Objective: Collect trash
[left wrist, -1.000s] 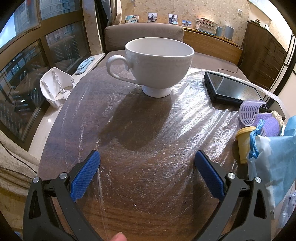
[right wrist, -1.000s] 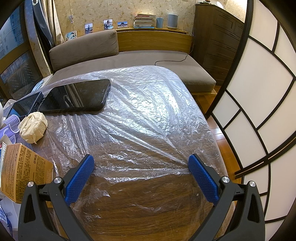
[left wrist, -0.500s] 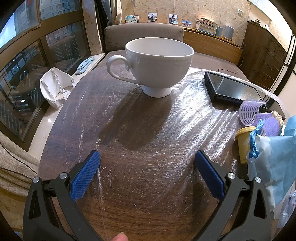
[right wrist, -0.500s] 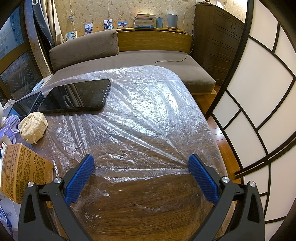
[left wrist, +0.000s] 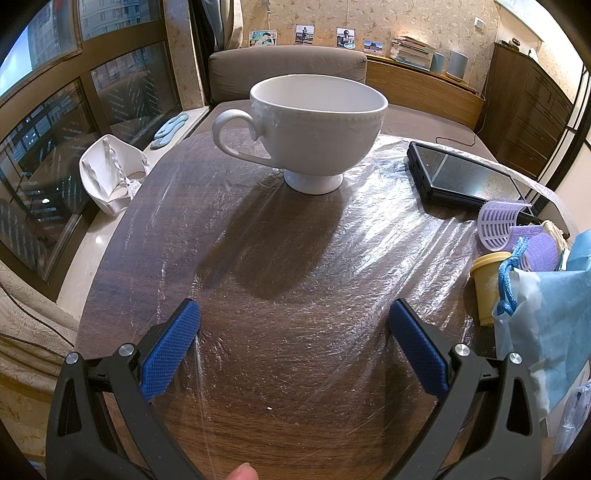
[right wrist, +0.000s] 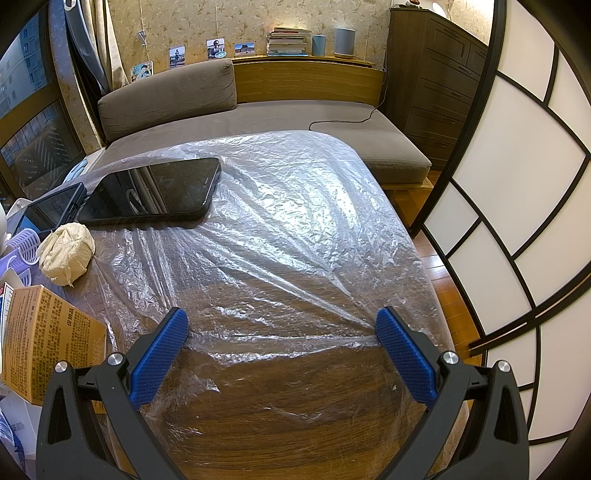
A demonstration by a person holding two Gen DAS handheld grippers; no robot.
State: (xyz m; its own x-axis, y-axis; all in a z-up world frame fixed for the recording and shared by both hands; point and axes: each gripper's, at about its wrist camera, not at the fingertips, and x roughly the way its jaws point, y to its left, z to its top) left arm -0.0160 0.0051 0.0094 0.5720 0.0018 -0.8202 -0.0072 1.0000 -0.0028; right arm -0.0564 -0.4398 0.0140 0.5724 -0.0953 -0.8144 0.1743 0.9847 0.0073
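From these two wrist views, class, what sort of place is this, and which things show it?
Most likely a living room in a flat: a brown sofa runs behind the plastic-covered wooden table, a shelf holds stacked books with small photos on the wallpapered wall, and the window shows other buildings.

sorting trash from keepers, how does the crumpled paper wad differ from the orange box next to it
The crumpled paper wad is cream, rounded and creased with no print; the orange box is flat-sided with sharp edges and covered in printed text. The wad lies farther from the right gripper, near the black tablet; the box sits closer, by the left jaw. Both rest on the plastic-covered table, apart.
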